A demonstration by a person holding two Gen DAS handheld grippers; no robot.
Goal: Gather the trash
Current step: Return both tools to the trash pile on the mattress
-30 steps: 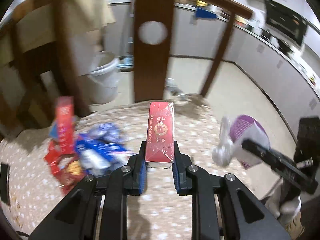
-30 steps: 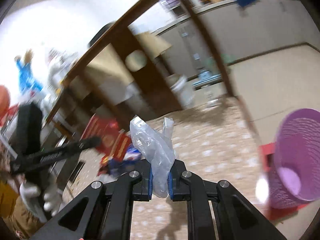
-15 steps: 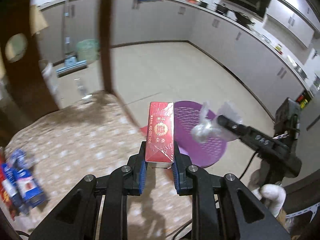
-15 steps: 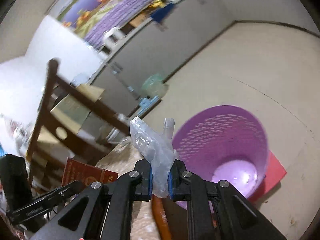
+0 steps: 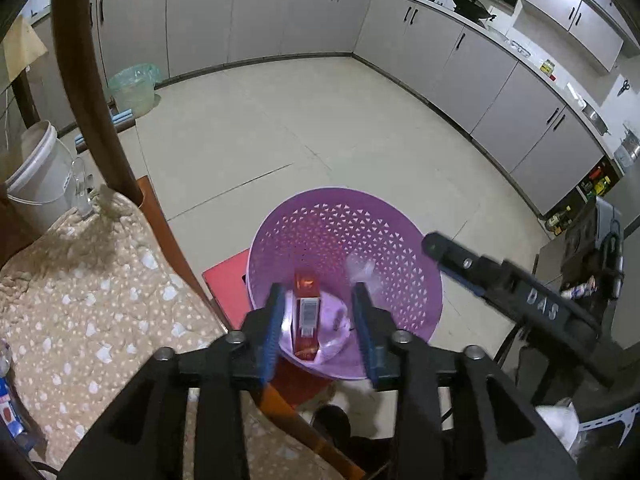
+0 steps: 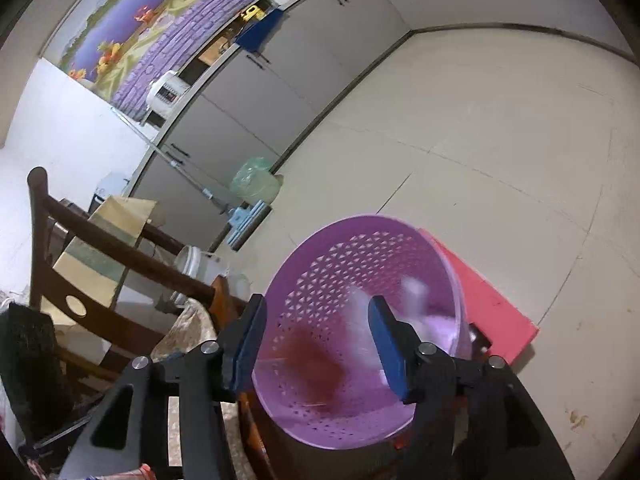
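A purple perforated basket [image 5: 340, 232] stands on the floor beside the chair. My left gripper [image 5: 320, 332] hangs over it, its jaws opening, pads off the red box [image 5: 306, 314], which drops upright inside the basket. My right gripper [image 6: 316, 332] is above the same basket [image 6: 360, 248], its jaws also opening. The clear plastic bag [image 6: 412, 296] falls as a blur past its right pad. In the left wrist view the bag [image 5: 360, 270] floats within the basket, next to the right gripper [image 5: 434, 244]. The red box [image 6: 316, 360] is a red blur in the right wrist view.
A red mat [image 5: 228, 284] lies under the basket. The wooden chair with a spotted beige cushion [image 5: 80, 300] is at the left. A white bucket [image 5: 36, 176] and a green-lined bin [image 5: 132, 88] stand behind it. Grey cabinets [image 5: 480, 80] ring the open tiled floor.
Both grippers swung from over the chair cushion to above the purple basket, then opened. The red box and the plastic bag left the pads and are dropping into the basket.
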